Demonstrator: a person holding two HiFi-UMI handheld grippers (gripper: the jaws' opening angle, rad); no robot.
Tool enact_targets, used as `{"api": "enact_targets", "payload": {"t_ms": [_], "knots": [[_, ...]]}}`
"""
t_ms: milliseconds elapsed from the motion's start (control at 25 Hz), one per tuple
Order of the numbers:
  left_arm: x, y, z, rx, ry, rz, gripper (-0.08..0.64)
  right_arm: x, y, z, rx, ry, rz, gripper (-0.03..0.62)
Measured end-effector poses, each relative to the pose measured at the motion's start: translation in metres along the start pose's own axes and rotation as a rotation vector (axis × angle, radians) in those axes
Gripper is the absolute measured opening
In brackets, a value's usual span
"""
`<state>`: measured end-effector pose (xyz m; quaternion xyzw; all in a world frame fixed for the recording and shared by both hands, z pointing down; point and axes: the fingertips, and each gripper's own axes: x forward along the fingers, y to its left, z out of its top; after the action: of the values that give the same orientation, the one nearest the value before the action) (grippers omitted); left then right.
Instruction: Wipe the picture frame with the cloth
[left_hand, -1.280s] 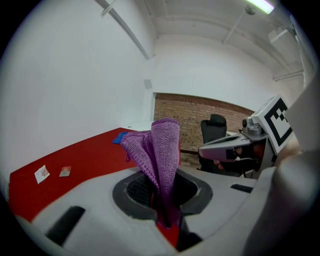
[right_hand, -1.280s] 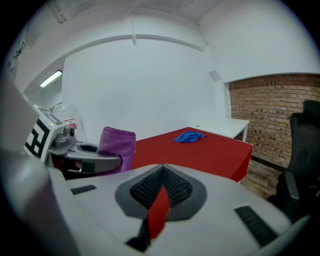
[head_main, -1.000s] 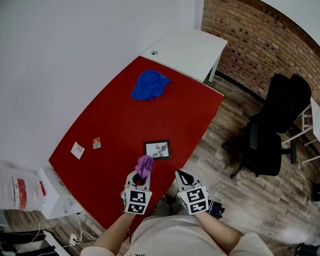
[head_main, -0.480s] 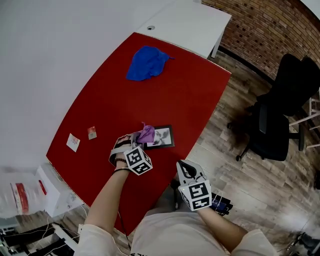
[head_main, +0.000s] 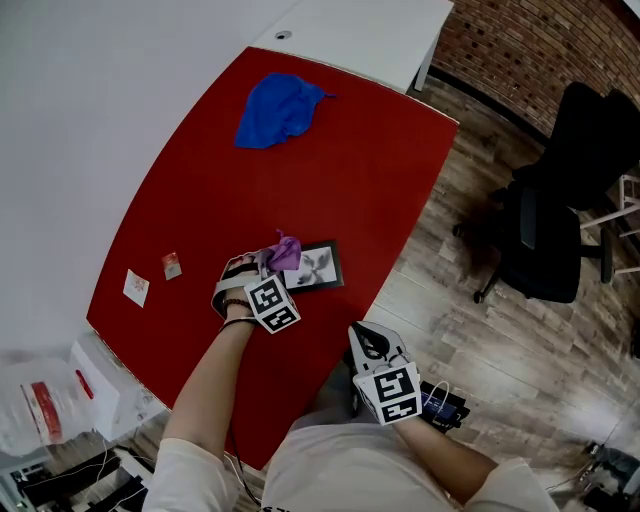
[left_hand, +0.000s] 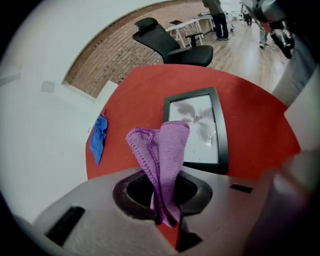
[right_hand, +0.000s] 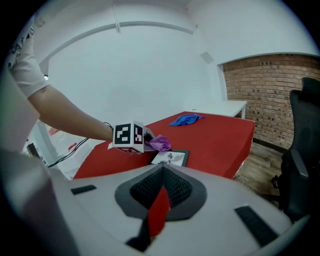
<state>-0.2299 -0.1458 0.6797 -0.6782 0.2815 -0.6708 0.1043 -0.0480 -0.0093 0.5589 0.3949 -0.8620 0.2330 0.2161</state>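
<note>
1. Head view: the left claw (head_main: 264, 260), which a second ago hung at the near edge of the red desk (head_main: 330, 170) beside the right claw (head_main: 368, 342), now reaches in over the desk. The purple cloth (head_main: 286, 251) it carries sits at the left end of the picture frame (head_main: 320, 267). The frame lies flat and face up, close to the near edge. Its long axis runs from the cloth out toward that edge. The right claw hangs off the near edge over the floor, much as before. A blue cloth (head_main: 275, 108) lies well apart, near the far corner.
2. Left gripper view: the jaws are clamped on the purple cloth, which stands up in folds between them. The frame stretches lengthwise straight ahead, and its near short side is partly hidden behind the cloth.
3. Right gripper view: the jaws are together, with only a thin slit showing the red desk. They are aimed across the desk at the frame and the left claw.
</note>
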Motion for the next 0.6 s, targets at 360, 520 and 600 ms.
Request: {"api": "enact_targets", "payload": {"t_ms": [360, 520, 600], "knots": [[-0.036, -0.059, 0.003, 0.028, -0.007, -0.119, 0.061, 0.006, -0.001, 0.004, -0.007, -0.002, 0.010, 0.005], [-0.056, -0.091, -0.001, 0.056, -0.009, -0.146, 0.061, 0.007, 0.004, 0.004, -0.012, -0.002, 0.028, 0.005], [-0.062, -0.098, -0.002, 0.074, -0.014, -0.152, 0.061, 0.007, 0.007, 0.003, -0.016, 0.000, 0.034, 0.004]]}}
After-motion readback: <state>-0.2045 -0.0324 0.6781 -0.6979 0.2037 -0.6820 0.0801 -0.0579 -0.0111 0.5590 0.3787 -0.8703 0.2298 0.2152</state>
